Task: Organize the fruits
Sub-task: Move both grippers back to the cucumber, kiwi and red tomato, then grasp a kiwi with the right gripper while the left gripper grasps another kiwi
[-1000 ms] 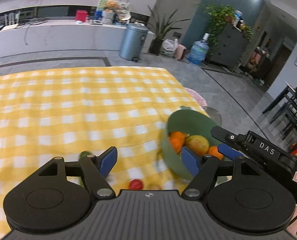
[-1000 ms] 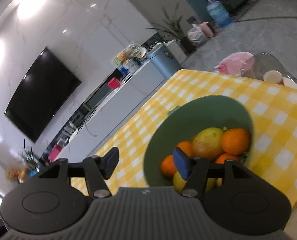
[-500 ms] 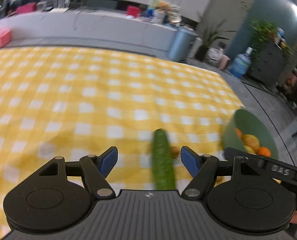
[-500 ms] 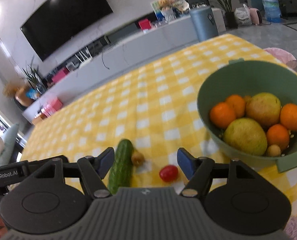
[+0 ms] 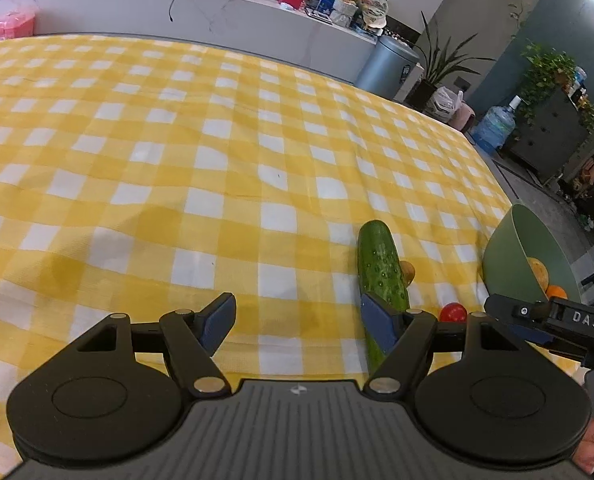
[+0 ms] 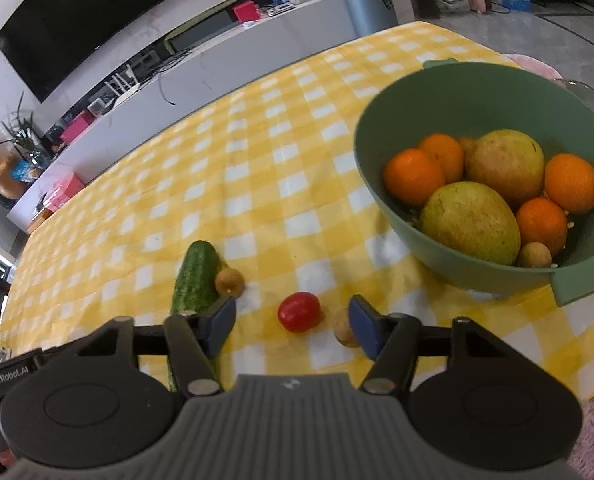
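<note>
Green bumpy cucumber (image 6: pixel 196 276) | red glossy tomato (image 6: pixel 299 312) | on gingham cloth (image 6: pixel 257 184)

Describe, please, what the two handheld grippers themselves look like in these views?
Both the left gripper and the right gripper are matte black plastic with a ribbed grey centre plate, two round side discs, silver pivot screws and blue finger pads. White lettering marks each gripper's side.

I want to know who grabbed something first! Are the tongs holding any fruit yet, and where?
Nothing is held. The left tongs are open over bare cloth beside the cucumber. The right tongs are closing around the red tomato, pads not touching it.
</note>
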Motion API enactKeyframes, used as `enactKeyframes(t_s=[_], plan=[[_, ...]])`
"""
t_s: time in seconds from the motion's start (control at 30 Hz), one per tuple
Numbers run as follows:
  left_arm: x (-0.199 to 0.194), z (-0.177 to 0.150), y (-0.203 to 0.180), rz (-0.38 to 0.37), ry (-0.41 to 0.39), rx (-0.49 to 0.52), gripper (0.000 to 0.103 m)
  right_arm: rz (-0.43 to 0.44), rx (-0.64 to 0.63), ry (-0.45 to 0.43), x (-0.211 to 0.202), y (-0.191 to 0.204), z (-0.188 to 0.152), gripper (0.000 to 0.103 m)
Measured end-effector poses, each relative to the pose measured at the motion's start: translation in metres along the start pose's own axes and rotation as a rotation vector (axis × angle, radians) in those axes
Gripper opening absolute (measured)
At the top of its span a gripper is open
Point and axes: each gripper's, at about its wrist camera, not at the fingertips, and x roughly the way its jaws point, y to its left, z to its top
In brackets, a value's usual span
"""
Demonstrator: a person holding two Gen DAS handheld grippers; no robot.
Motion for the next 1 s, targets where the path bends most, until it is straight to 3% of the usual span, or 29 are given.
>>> enactKeyframes(t_s=[0.13, 0.27, 0.57, 0.77, 0.8, 1.0], plan=[[0.006, -0.003, 0.005, -0.006, 0.018, -0.016, 0.084, -0.012, 0.034, -0.006, 0.004, -0.004, 0.0, 0.037], [0.011, -0.004, 0.007, -0.015, 0.031, -0.026, 0.084, -0.034, 0.019, -0.001, 0.006, -0.002, 0.001, 0.036], [0.014, -0.008, -0.005, -0.046, 0.051, 0.04, 0.084, -0.215, -0.036, 0.047, 0.02, 0.003, -0.001, 0.034], [0.013, -0.008, -0.005, -0.048, 0.05, 0.038, 0.084, -0.222, -0.044, 0.099, 0.033, 0.002, -0.001, 0.028], [0.013, -0.008, -0.005, -0.048, 0.051, 0.038, 0.084, -0.225, -0.046, 0.105, 0.035, 0.002, -0.002, 0.023], [0.016, -0.01, -0.007, -0.028, 0.056, 0.052, 0.084, -0.205, -0.052, 0.088, 0.033, 0.004, -0.003, 0.022]])
